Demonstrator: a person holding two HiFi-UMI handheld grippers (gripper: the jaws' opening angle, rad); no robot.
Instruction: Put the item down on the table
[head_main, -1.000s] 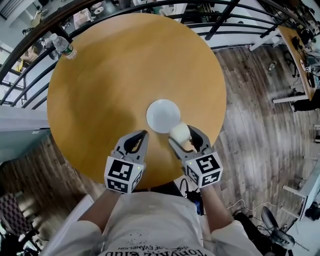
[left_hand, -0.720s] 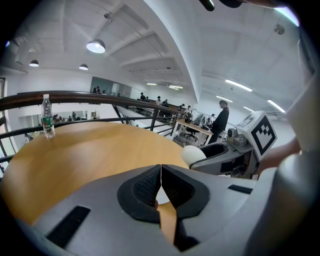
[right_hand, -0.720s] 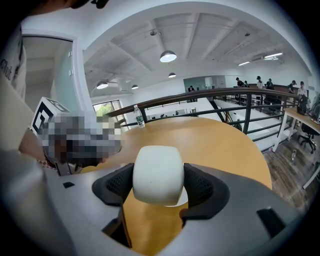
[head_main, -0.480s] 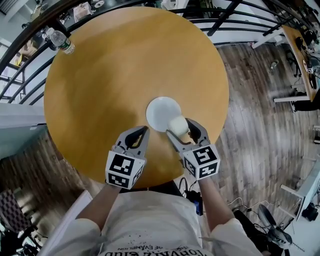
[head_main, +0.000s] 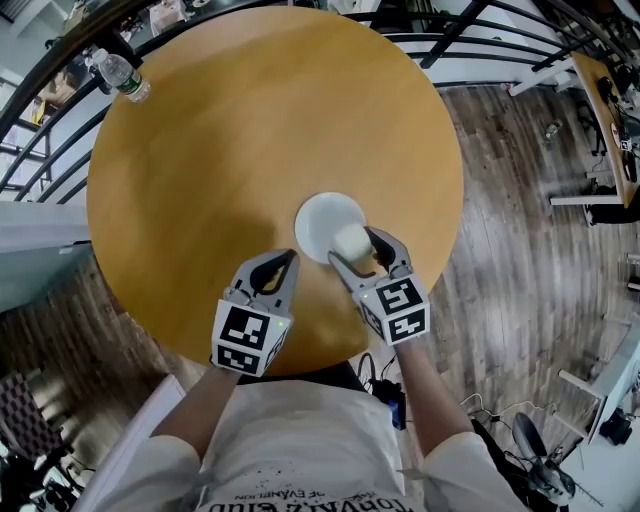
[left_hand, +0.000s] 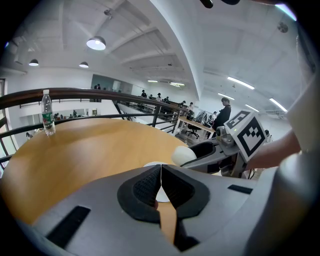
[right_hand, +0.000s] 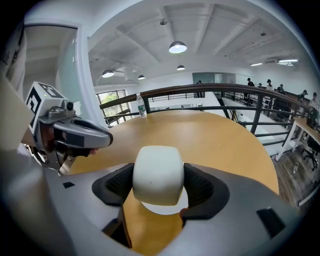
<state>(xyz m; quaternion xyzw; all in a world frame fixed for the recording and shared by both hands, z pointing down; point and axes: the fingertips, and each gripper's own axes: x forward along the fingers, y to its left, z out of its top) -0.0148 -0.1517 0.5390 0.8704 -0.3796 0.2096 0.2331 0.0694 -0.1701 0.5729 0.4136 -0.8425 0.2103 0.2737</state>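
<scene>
Head view — right claw clamps cup (white).

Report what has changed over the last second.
The right gripper carried the white cup forward and slightly left, from the near-right rim of the white plate to over the plate. It stays shut on the cup. The left gripper stays shut and empty over the table. The plate and the water bottle have not moved.

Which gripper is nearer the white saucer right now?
Right. The right gripper holds the white cup over the near-right edge of the saucer; the left gripper, shut and empty, sits off its near-left side.
</scene>
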